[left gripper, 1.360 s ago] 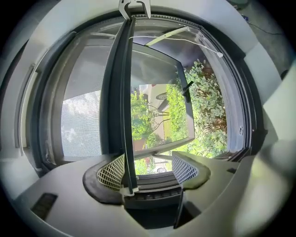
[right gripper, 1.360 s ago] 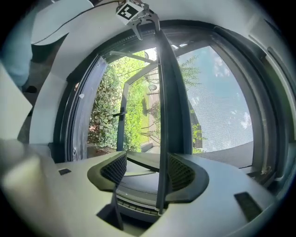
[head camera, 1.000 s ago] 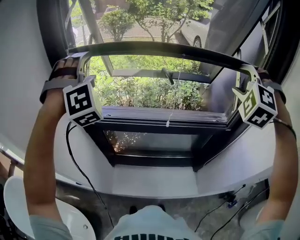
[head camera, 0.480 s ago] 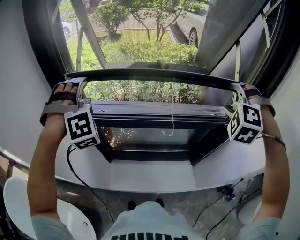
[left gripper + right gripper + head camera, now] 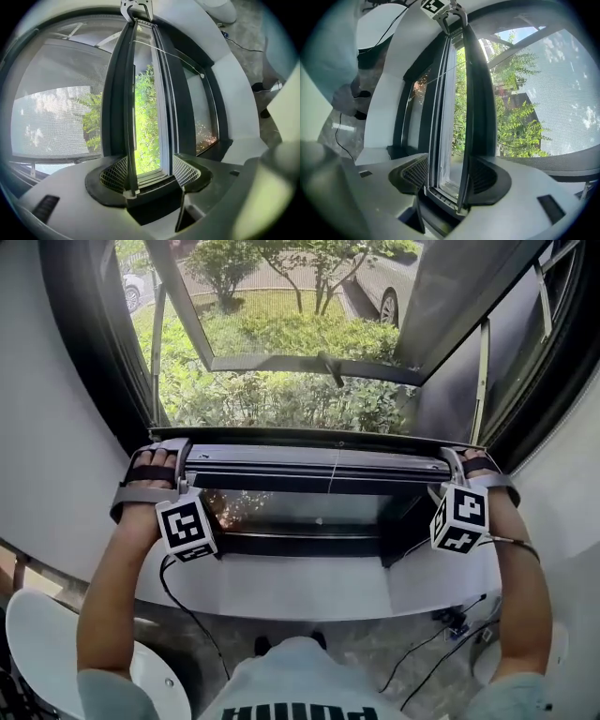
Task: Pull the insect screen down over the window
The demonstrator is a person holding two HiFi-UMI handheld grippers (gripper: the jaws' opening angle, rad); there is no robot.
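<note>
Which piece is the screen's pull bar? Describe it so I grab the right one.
Find the open window, then look to its lower edge. The pull bar is the thin dark strip running from the left tongs to the right tongs, just above the grey rails. Only it has mesh above and a white cord at its middle.

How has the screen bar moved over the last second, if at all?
Yes. The bar came down in the head view, from well above the lower window frame to just over it.
</note>
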